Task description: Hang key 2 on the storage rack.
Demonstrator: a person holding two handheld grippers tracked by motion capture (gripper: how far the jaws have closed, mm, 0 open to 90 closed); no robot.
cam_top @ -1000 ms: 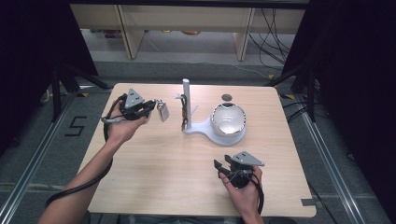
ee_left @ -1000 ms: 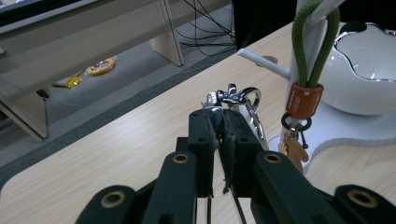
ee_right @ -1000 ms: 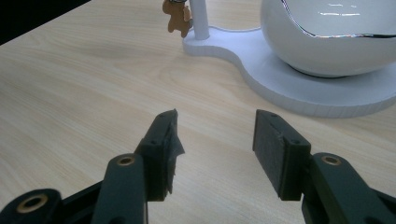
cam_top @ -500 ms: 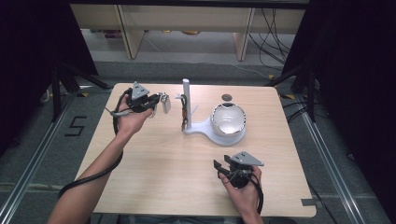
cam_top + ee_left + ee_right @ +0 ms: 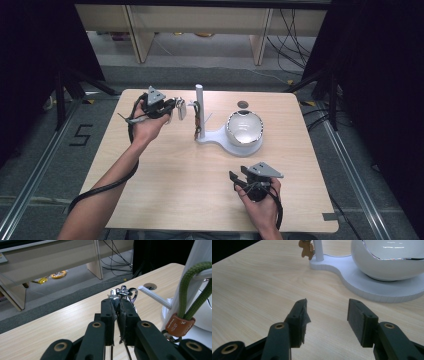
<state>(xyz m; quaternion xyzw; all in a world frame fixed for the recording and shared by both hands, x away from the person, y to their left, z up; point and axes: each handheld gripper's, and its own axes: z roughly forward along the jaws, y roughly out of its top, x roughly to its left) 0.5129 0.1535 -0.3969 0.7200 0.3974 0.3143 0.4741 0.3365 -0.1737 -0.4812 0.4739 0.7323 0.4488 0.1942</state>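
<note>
The left gripper clenches its fingers on a silver keyring just beside the white stand on the counter. The right gripper hovers near the front edge, fingers released, holding nothing.

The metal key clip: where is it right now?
In the high view, the metal key clip is held by the left gripper, just left of the white stand's post.

The right tongs stand open above the bare bench, jaws well apart. Ahead, a white bowl sits on a white stand. A brown tag hangs beside the stand's post.
</note>
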